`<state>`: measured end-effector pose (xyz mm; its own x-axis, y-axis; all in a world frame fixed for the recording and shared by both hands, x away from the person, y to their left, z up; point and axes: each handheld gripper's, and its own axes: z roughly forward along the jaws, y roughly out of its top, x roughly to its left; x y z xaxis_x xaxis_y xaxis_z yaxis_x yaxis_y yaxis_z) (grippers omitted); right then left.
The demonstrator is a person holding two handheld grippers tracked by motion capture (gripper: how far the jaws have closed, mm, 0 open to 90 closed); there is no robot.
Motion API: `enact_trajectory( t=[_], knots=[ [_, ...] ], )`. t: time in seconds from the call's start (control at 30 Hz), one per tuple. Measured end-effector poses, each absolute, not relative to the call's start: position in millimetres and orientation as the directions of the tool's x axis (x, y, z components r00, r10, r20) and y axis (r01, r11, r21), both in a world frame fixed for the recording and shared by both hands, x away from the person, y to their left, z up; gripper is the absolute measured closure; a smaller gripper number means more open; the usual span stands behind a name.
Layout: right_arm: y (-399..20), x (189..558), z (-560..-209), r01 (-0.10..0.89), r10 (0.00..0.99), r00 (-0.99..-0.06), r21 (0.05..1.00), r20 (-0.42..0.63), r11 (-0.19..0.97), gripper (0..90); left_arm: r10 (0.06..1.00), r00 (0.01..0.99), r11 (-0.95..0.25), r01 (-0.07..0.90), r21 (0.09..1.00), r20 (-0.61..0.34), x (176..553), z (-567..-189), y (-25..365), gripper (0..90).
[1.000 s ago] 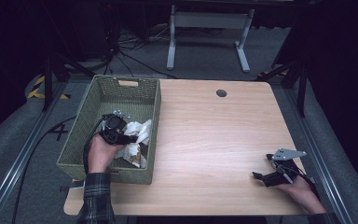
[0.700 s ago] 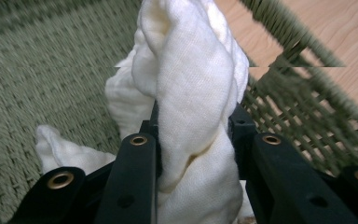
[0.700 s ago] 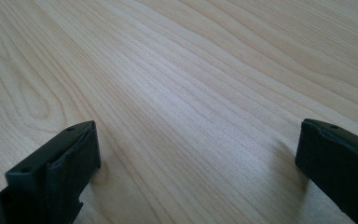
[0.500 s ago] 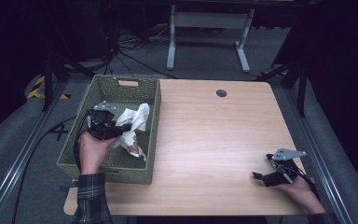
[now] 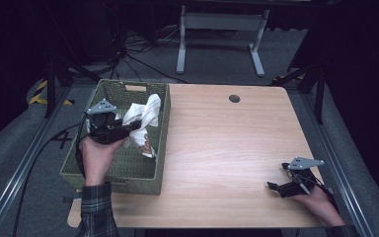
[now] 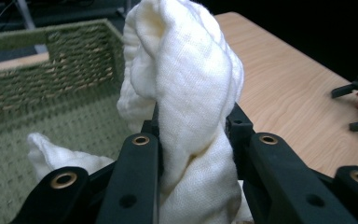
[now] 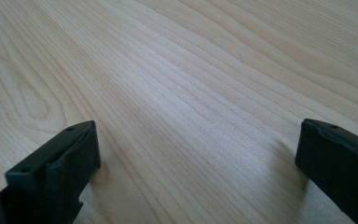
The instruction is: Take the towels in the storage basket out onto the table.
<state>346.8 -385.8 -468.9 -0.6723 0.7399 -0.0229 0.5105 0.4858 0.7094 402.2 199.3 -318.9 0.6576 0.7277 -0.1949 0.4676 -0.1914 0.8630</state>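
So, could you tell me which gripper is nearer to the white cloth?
The left. The left gripper is shut on the white cloth above the green basket; the right gripper rests open, well apart, near the table corner.

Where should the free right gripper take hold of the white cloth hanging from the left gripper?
On the loose tail of the white cloth hanging below the left gripper, coming in from the table side: that end dangles free above the green woven basket.

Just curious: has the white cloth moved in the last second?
Yes. The left gripper has lifted the cloth up out of the basket, toward its far rim.
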Motion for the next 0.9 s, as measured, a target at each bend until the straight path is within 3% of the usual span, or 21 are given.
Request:
enact_trajectory(
  t=[0.9],
  knots=[
    [-386,347,-469,0.509,0.739,-0.673,0.709,-0.026,0.489,0.2,0.515,0.831,-0.205,0.358,0.911,-0.211,406,-291,119,73.6]
  ],
)
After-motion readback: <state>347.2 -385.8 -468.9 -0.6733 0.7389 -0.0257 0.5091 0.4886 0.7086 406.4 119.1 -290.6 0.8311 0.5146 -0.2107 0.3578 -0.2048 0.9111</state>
